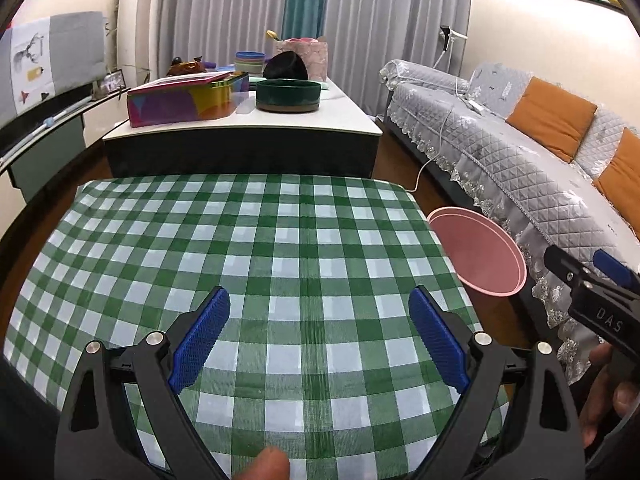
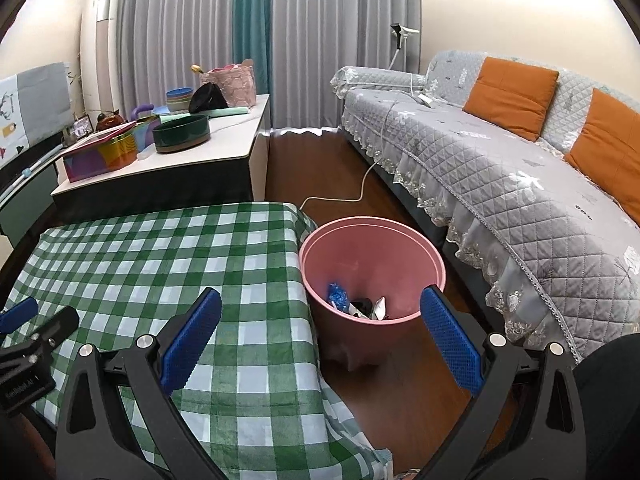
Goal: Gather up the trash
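1. Left wrist view: a grey quilted sofa (image 1: pixel 500 136) with orange cushions (image 1: pixel 552 118) runs along the right side of the room, and grey curtains hang at the far wall.
2. A table under a green checked cloth (image 1: pixel 248 264) fills the near middle; its top lies bare in both views.
3. Beyond it stands a white-topped low table (image 1: pixel 344 118) carrying a colourful tin (image 1: pixel 180 102) and a dark green round dish (image 1: pixel 288 96).
4. A pink bin (image 2: pixel 372 264) sits on the wooden floor just right of the checked table, between it and the sofa.
5. Trash (image 2: pixel 356 304), blue and white scraps, lies at the bottom of that bin.
6. Over the cloth, the left gripper (image 1: pixel 319 334) hangs with jaws spread wide, holding nothing.
7. The right gripper (image 2: pixel 320 338) is likewise spread and empty, above the table's right edge and the bin.
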Demonstrator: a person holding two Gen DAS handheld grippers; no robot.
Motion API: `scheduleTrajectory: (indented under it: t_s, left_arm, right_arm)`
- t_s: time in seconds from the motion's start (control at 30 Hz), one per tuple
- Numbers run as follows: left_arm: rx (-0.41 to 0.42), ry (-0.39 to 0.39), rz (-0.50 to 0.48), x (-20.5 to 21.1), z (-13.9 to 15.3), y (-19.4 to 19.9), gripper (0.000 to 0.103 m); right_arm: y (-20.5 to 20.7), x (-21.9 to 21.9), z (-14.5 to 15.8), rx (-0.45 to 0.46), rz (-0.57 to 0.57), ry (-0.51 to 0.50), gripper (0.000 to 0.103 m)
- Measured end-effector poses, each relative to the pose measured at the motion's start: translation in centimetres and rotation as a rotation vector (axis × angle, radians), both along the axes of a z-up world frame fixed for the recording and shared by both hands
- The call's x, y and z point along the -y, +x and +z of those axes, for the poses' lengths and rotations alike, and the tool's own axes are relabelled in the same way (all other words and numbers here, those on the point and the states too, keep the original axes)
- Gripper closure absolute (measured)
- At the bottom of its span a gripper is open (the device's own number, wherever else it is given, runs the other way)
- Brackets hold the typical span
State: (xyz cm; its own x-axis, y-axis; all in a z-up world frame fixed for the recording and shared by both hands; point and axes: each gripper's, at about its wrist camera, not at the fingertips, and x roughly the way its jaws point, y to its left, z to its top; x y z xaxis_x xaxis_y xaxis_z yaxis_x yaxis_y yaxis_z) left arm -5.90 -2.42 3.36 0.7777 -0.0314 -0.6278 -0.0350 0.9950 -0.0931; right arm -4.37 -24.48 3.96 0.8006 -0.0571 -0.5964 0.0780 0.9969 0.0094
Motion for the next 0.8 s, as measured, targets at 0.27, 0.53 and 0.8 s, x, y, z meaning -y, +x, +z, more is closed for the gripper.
scheduleTrajectory:
  t_s: [0.27,0.53,0.8]
  left_arm:
    - [0.006,0.02,0.017,-0.5,-0.1,0.2,0.015]
    - [-0.005,0.023,0.026,-0.9,-0.4,0.5,0.015]
    - [-0.008,0.021,0.021,-0.8,-0.5,0.6,0.015]
  right_arm:
    - [0.8,-1.6,-0.3,-0.008,0.034,0.004,0.005]
    - [0.8,-2.8,-0.4,-0.008,0.053,-0.017,0.005]
    - [0.9,-2.6,-0.6,-0.014,0.045,-0.021,0.005]
